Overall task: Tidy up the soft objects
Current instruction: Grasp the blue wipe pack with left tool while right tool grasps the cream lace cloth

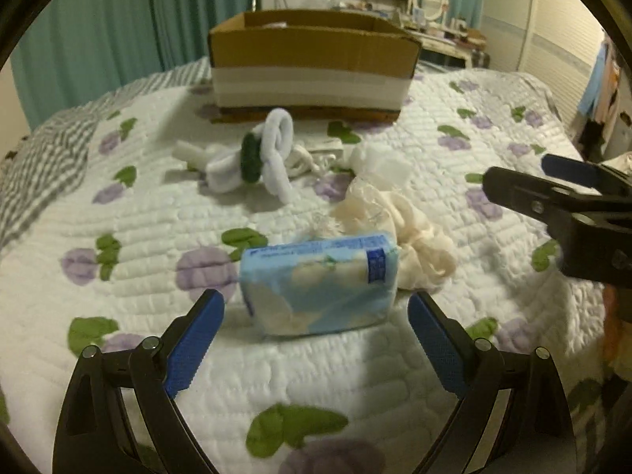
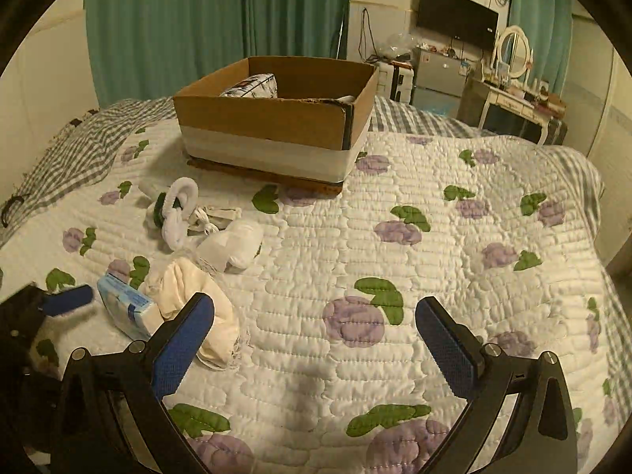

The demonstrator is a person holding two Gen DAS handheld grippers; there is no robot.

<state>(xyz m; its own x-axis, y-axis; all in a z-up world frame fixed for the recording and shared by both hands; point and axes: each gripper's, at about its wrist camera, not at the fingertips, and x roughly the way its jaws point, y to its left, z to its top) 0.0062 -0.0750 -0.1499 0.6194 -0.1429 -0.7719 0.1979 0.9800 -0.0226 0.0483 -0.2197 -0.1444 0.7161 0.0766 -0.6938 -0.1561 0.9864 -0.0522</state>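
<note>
- A bed fills both views, covered by a white quilt (image 2: 316, 260) with purple flowers and green leaves; green curtains (image 2: 197, 19) hang behind it.
- Nearest in the left wrist view, the left gripper (image 1: 316, 308) is spread wide, holding nothing; a blue tissue pack (image 1: 320, 280) lies on the quilt just ahead, between the blue fingertips without touching them.
- The right gripper (image 2: 316, 316) is also spread wide and empty, over bare quilt well to the right of the pack.
- A crumpled cream cloth (image 1: 399, 233) lies touching the pack's far right side; the right gripper's left finger hides part of it.
- Farther on sits a white bundle (image 2: 233, 247), then white socks (image 1: 276, 150) looped around something dark green, hard to make out.
- Farthest, a cardboard box (image 2: 276, 126) stands on the quilt; a patterned item shows inside, mostly hidden by the wall.
</note>
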